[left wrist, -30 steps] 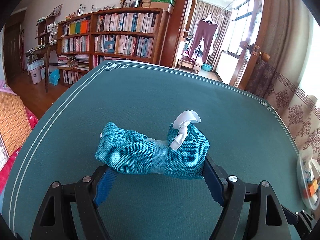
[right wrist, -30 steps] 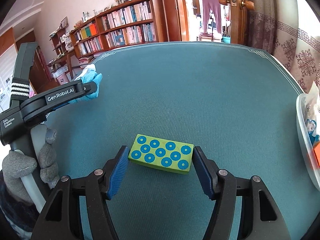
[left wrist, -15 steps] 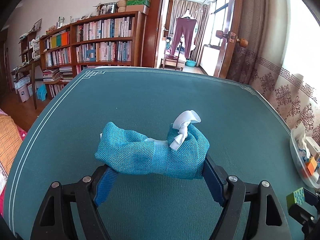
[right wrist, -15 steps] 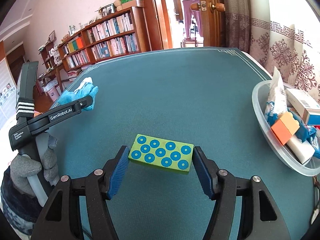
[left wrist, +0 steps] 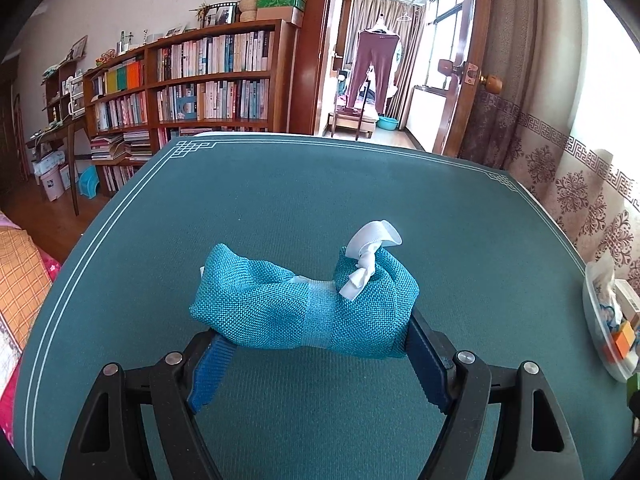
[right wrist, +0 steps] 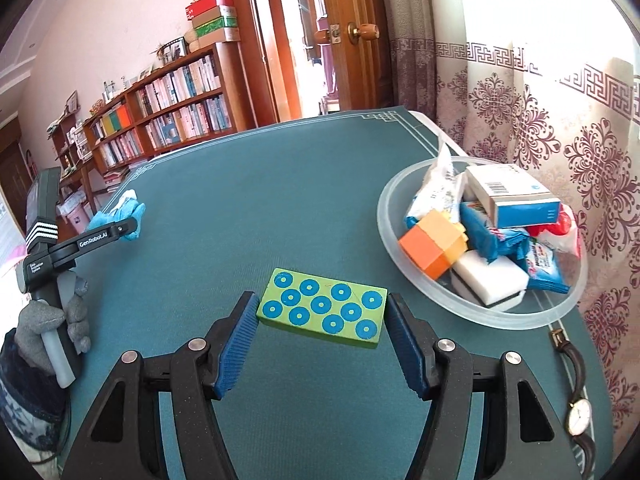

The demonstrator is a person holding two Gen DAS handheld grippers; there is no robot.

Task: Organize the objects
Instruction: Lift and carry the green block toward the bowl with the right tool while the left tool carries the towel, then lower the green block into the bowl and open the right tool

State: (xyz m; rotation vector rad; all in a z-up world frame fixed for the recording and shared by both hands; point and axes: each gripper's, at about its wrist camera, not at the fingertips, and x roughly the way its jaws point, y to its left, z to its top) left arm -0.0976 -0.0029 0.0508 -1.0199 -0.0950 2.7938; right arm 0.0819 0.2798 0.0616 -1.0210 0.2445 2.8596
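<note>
My left gripper (left wrist: 308,344) is shut on a teal woven fabric pouch (left wrist: 304,308) tied with a white ribbon (left wrist: 370,256), held above the green table. My right gripper (right wrist: 320,316) is shut on a green block with blue dots (right wrist: 324,312), also held above the table. A clear plastic bowl (right wrist: 496,312) stands to the right of the block, with packets, a white box, an orange block and a white sponge in it. The left gripper with the pouch (right wrist: 120,216) shows at the far left of the right wrist view.
The bowl's rim (left wrist: 596,332) shows at the right edge of the left wrist view. A wristwatch (right wrist: 576,404) lies on the table (right wrist: 280,184) near the bowl, at the front right. A bookshelf (left wrist: 192,84) and an open door stand beyond the table's far edge.
My right gripper has swung right with the green block, bringing the bowl into full view close beside it. My left gripper still holds the pouch and has turned slightly.
</note>
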